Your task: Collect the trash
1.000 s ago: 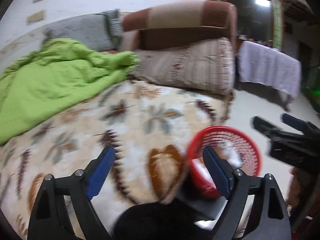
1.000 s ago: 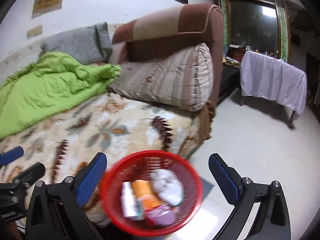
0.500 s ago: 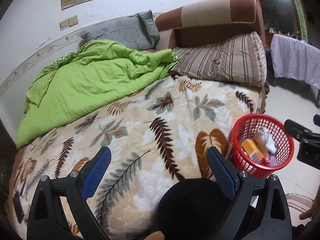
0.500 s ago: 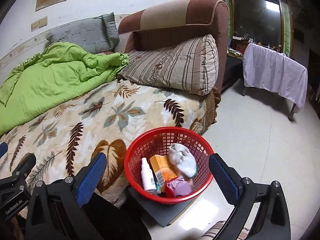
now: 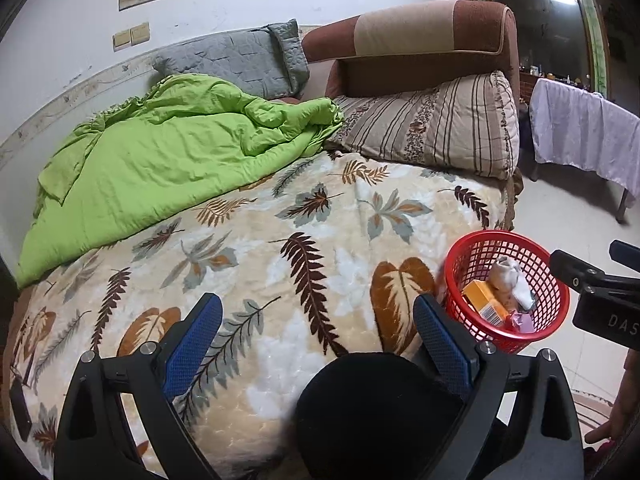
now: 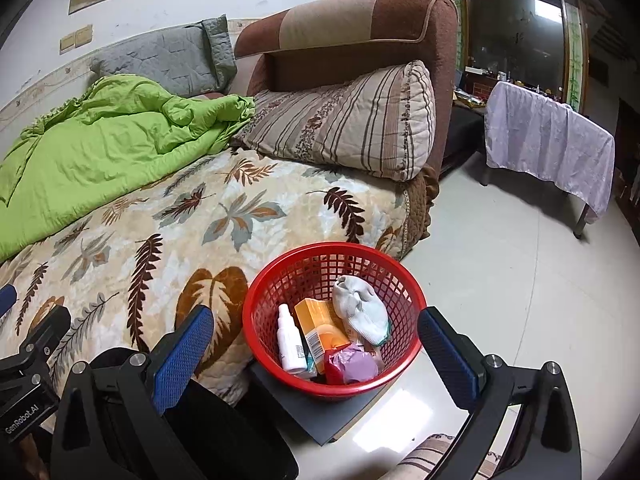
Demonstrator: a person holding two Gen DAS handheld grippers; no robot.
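Observation:
A red mesh basket (image 6: 256, 300) stands on a dark grey board (image 6: 320, 412) on the floor beside the bed. In it lie a white spray bottle (image 6: 290, 340), an orange box (image 6: 318, 326), a crumpled white sock (image 6: 360, 312) and a pink wrapper (image 6: 356, 368). My right gripper (image 6: 315, 314) hangs open just above and in front of the basket, holding nothing. My left gripper (image 5: 316, 302) is open over the leaf-patterned blanket (image 5: 280, 240), with nothing between its fingers. In the left wrist view the basket (image 5: 472, 248) sits right of the gripper.
A green quilt (image 5: 160, 160) covers the bed's far left. A striped pillow (image 6: 352, 128) leans on a brown headboard (image 6: 360, 20). A cloth-draped table (image 6: 548, 140) stands across the pale floor (image 6: 500, 280). A dark rounded shape (image 5: 376, 412) lies under the left gripper.
Both views were blurred and swinging a second ago and have settled. In the left view the basket slid to the right edge. In the right view it moved up between the fingers.

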